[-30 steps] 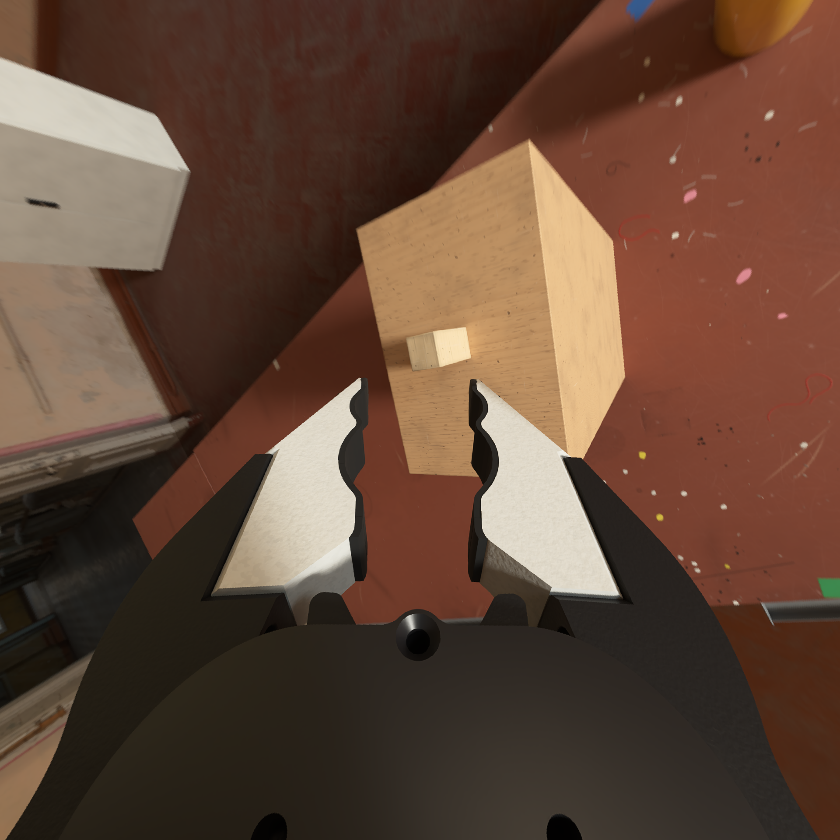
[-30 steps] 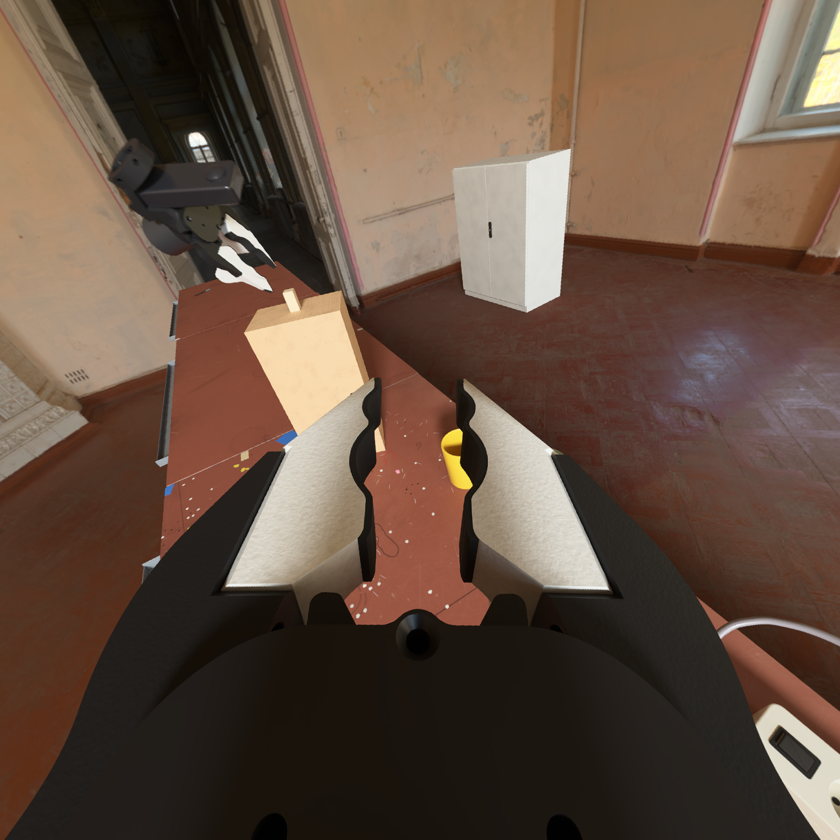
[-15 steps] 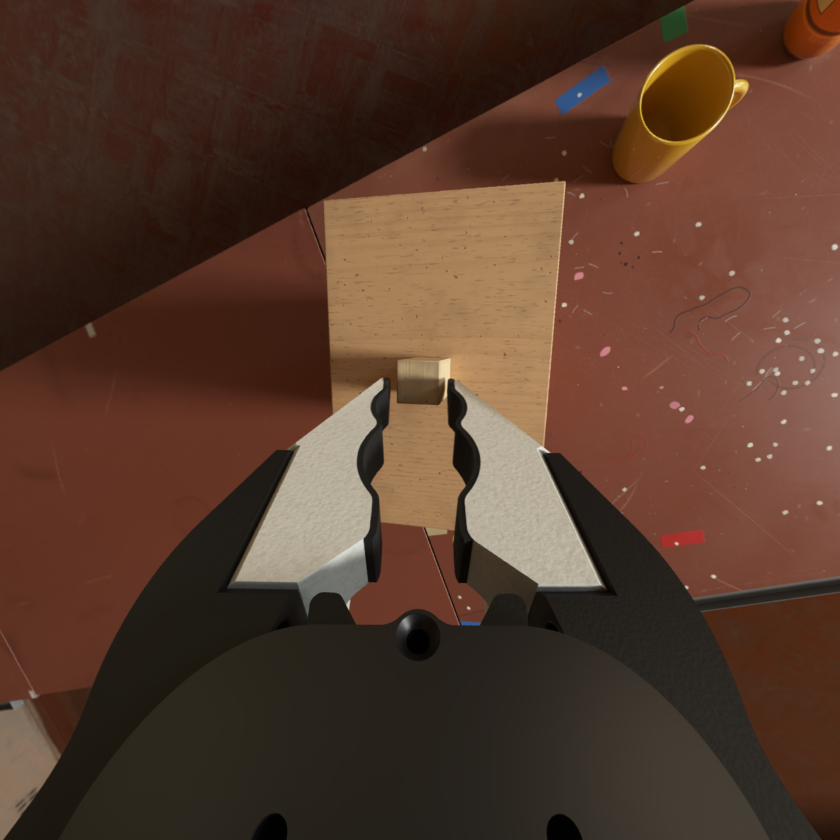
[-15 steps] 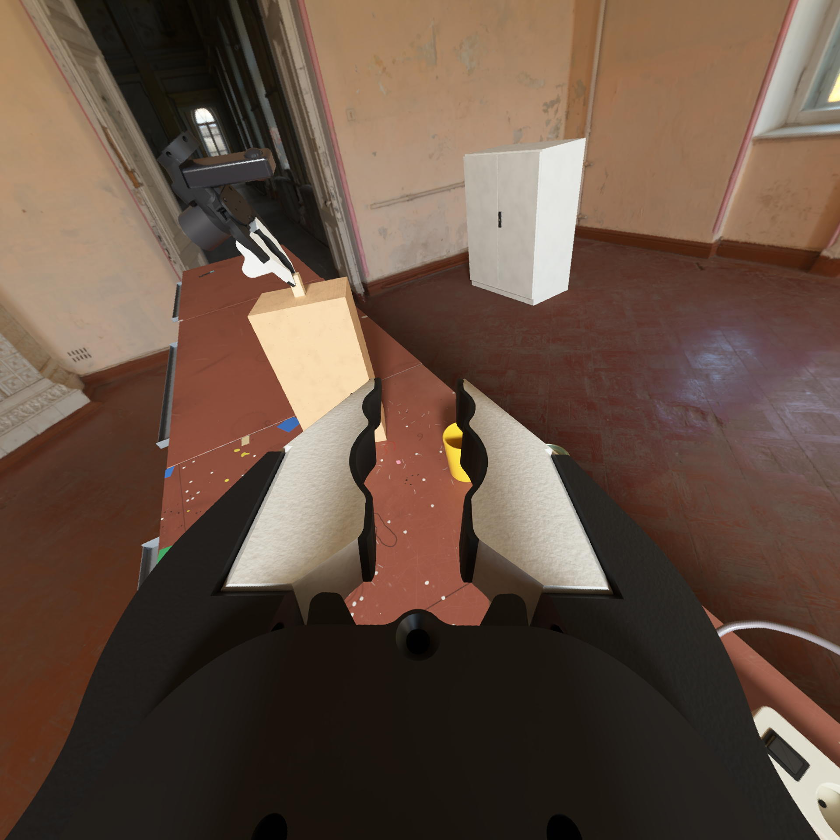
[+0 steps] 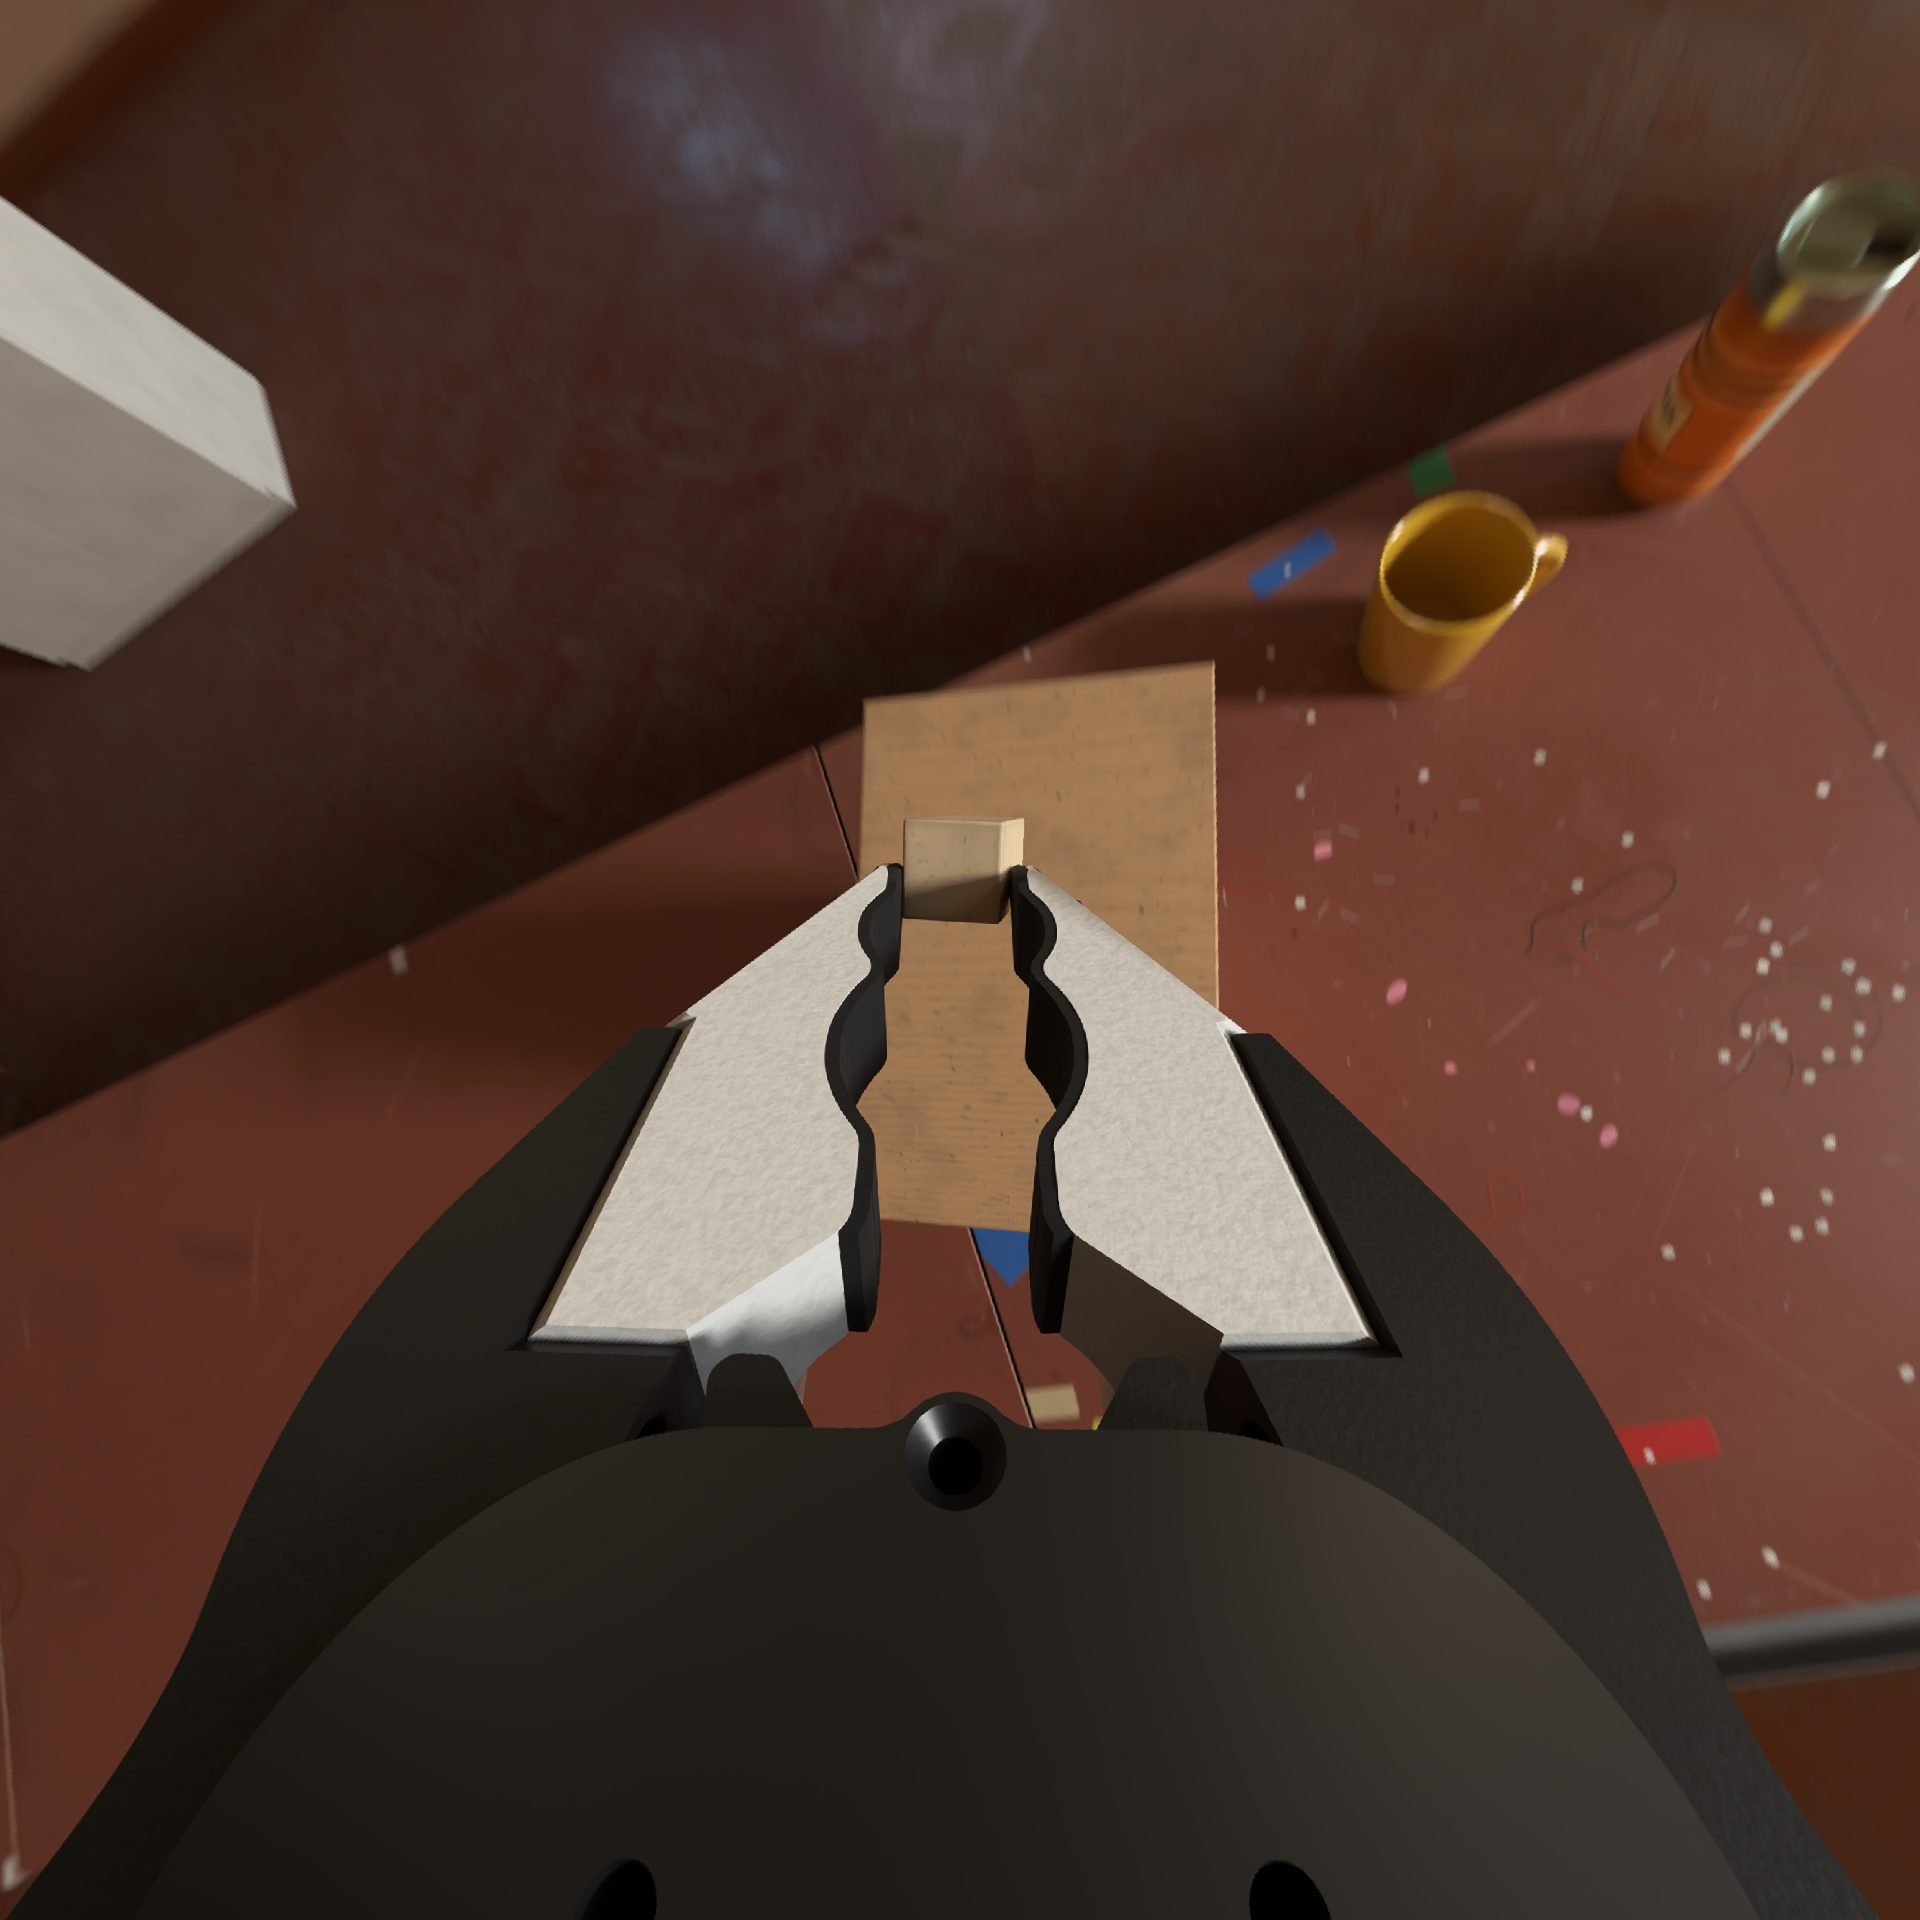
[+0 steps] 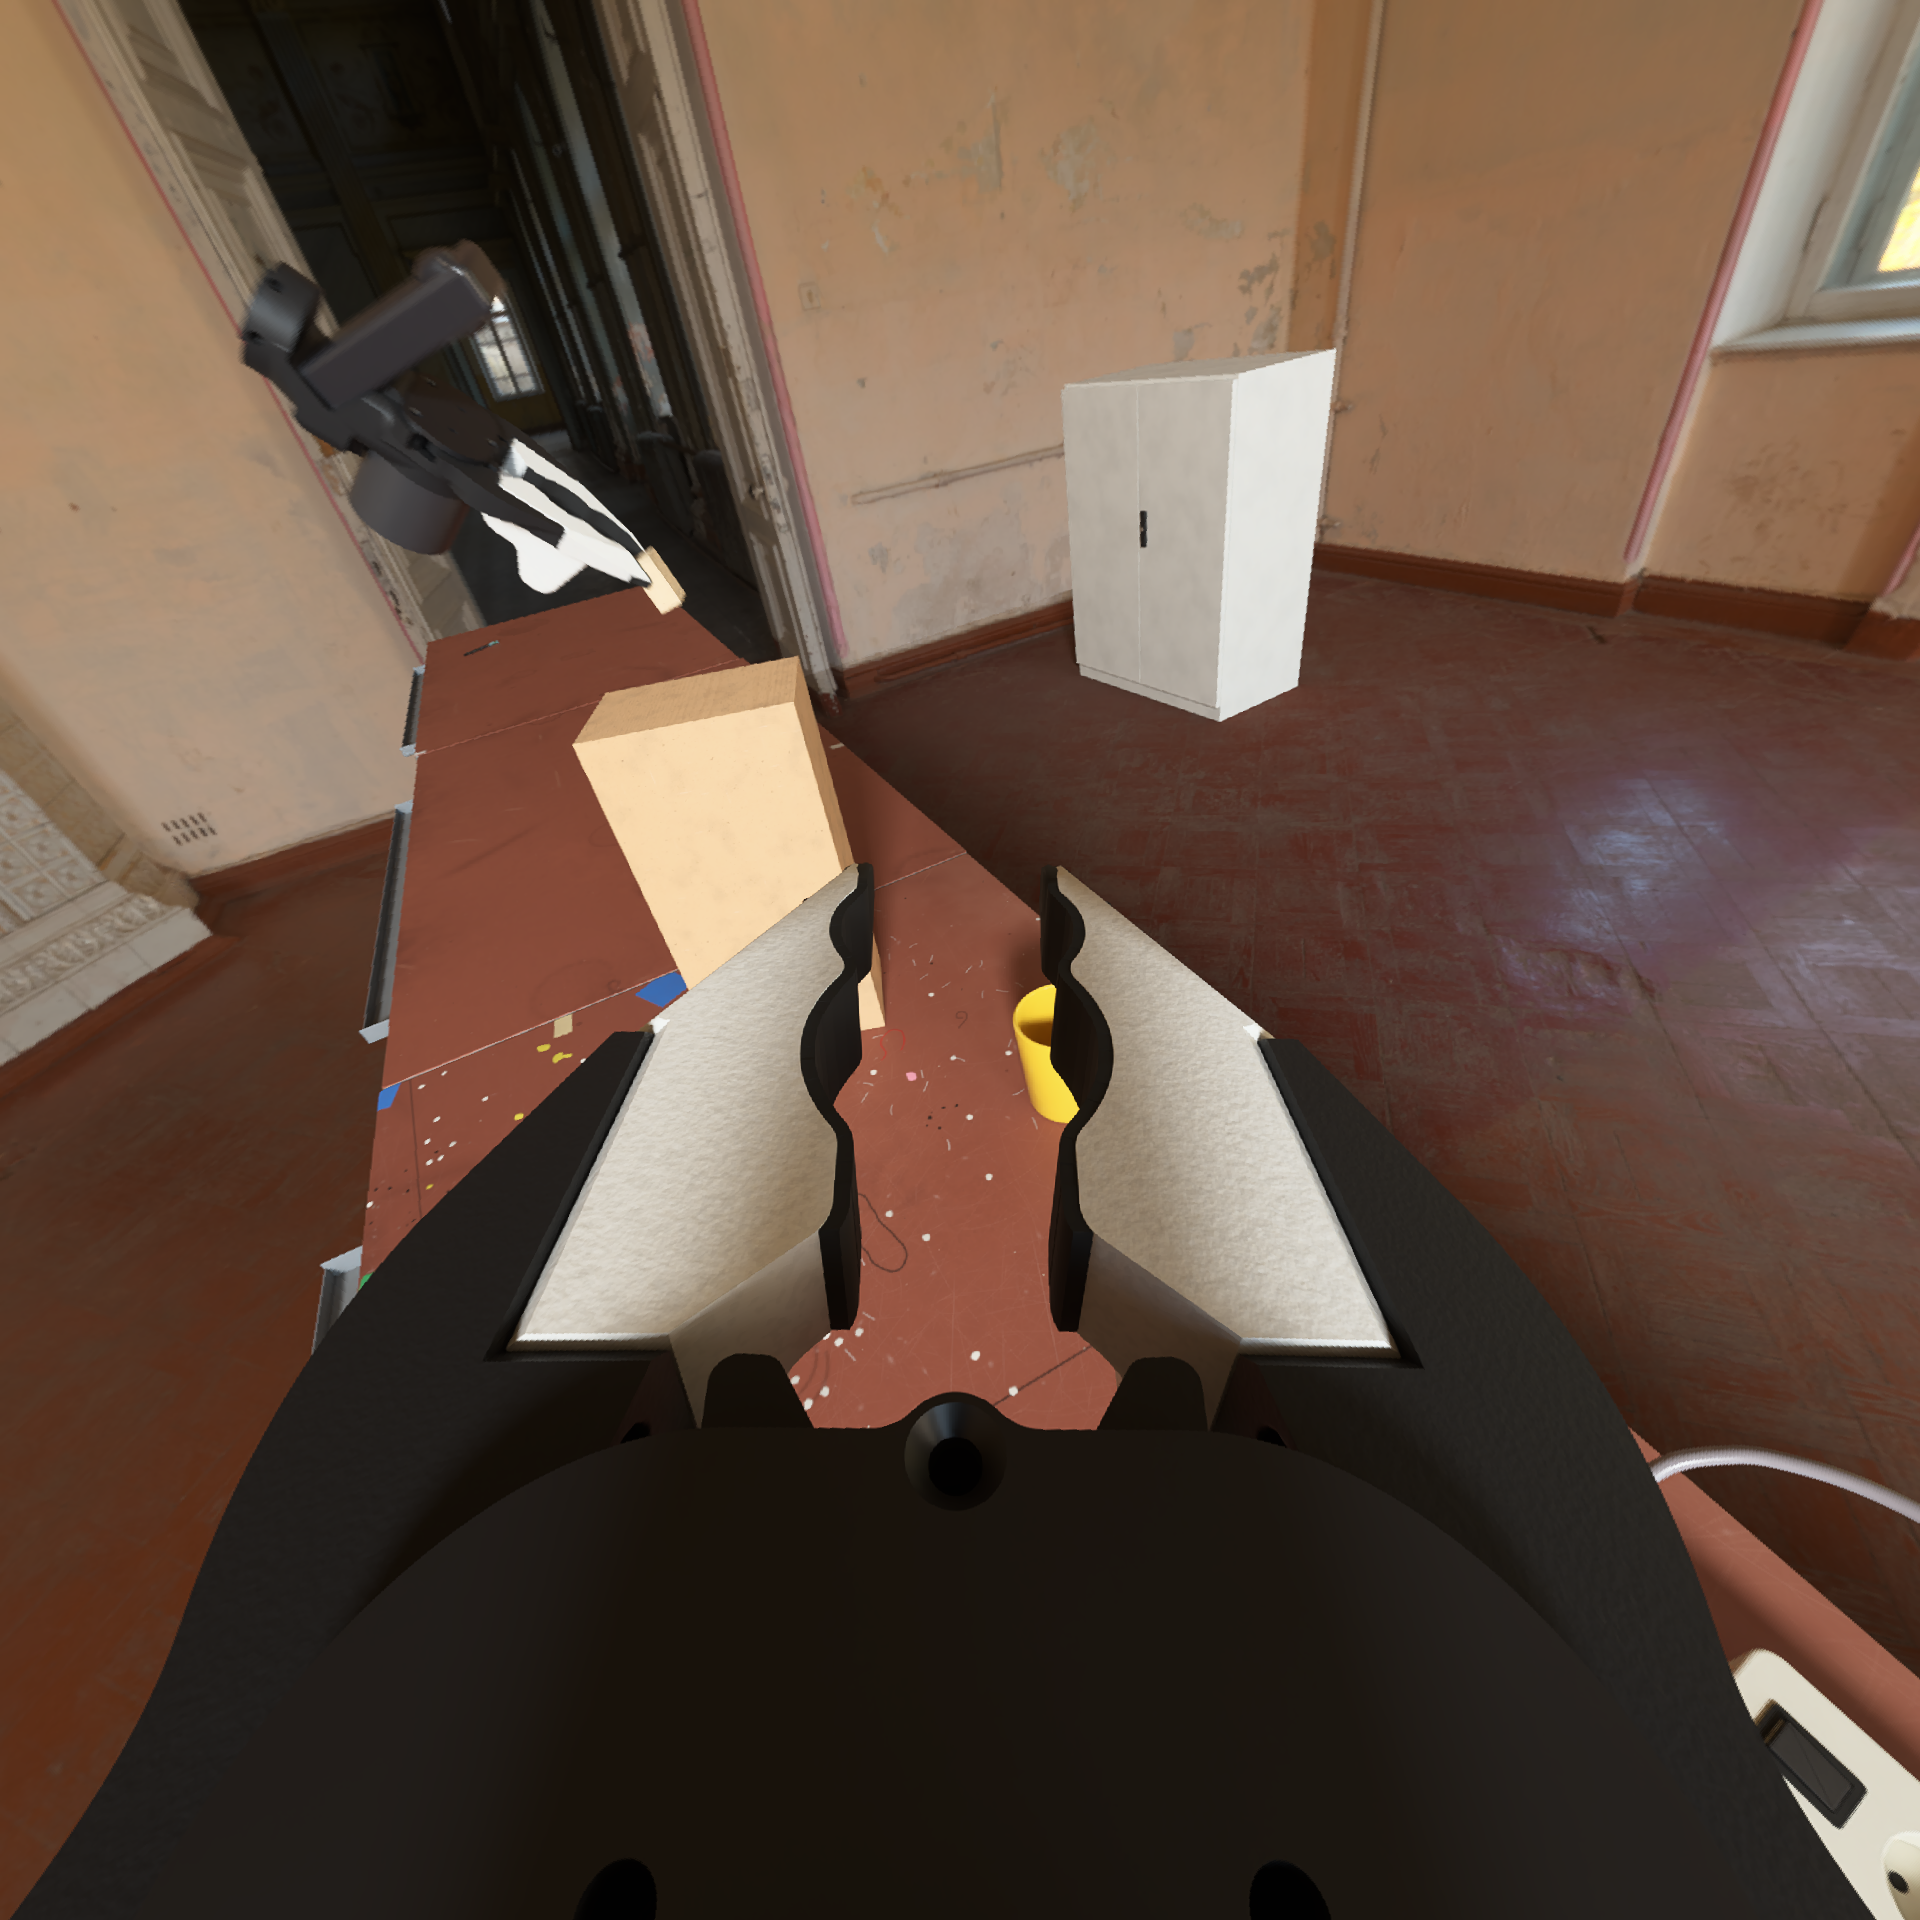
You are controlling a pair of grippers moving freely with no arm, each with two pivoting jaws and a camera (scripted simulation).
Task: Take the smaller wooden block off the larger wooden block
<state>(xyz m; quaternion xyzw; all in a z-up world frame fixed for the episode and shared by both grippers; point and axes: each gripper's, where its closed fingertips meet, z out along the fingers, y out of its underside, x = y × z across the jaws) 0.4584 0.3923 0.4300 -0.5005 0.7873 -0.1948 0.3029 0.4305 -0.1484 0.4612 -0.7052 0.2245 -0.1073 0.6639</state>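
My left gripper [image 5: 956, 883] is shut on the smaller wooden block [image 5: 961, 868], a pale cube held between the fingertips. It hangs in the air above the larger wooden block [image 5: 1081, 790], a tall tan block standing on the red-brown table [image 5: 312, 1247]. In the right wrist view the left gripper [image 6: 634, 561] holds the small block [image 6: 662, 579] up and to the left of the large block's [image 6: 717, 821] top, clear of it. My right gripper [image 6: 954, 904] is open and empty, low over the table nearer its other end.
A yellow mug [image 5: 1444, 592] and an orange bottle [image 5: 1745, 364] stand on the table beyond the large block; the mug also shows in the right wrist view [image 6: 1039, 1049]. A white cabinet [image 6: 1195, 530] stands on the floor. A white power strip [image 6: 1829, 1787] lies at the table's near corner.
My left gripper closed on the small block and lifted it off the large block, moving up and back. The right gripper has stayed nearly still.
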